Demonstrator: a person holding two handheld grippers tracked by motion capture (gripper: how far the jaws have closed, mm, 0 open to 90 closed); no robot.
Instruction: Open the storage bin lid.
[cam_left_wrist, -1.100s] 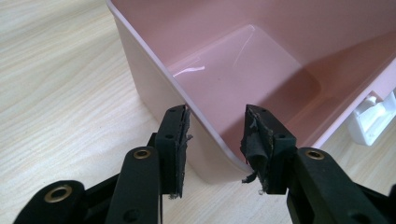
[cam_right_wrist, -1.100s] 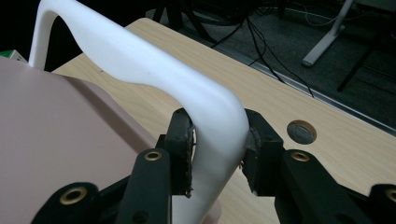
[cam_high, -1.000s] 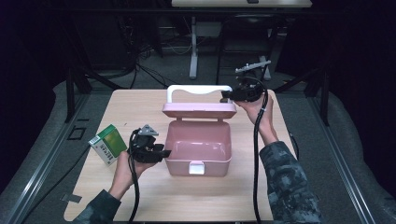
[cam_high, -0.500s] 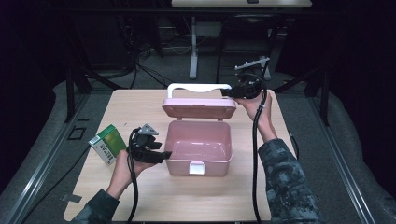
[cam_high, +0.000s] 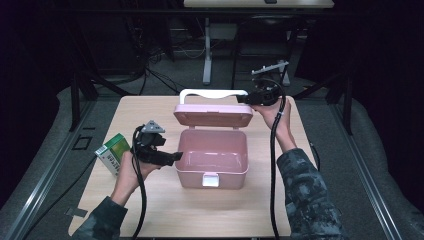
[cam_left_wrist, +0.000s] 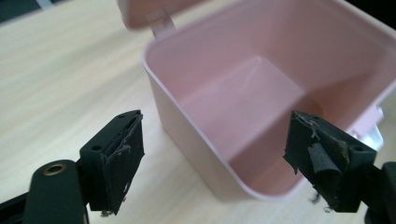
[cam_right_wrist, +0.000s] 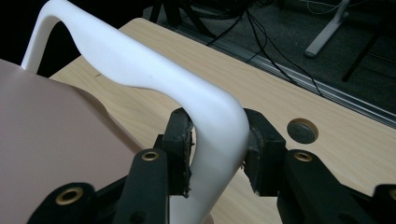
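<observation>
Pink box (cam_high: 214, 155), lid up: right tool (cam_high: 248, 99) pinching white handle (cam_high: 214, 93) at 1 o'clock; left tool (cam_high: 175, 156) at 9, jaws just opening, spread and empty.

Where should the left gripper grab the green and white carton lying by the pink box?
Judging from the high view: take the green and white carton across its narrow width, coming from above. It lies flat near the table edge with its long sides free. The left gripper, jaws just opened and empty, sits beside it.

Wooden table (cam_high: 165, 210), open pink box (cam_high: 212, 162) centre, green carton (cam_high: 114, 150) left edge
</observation>
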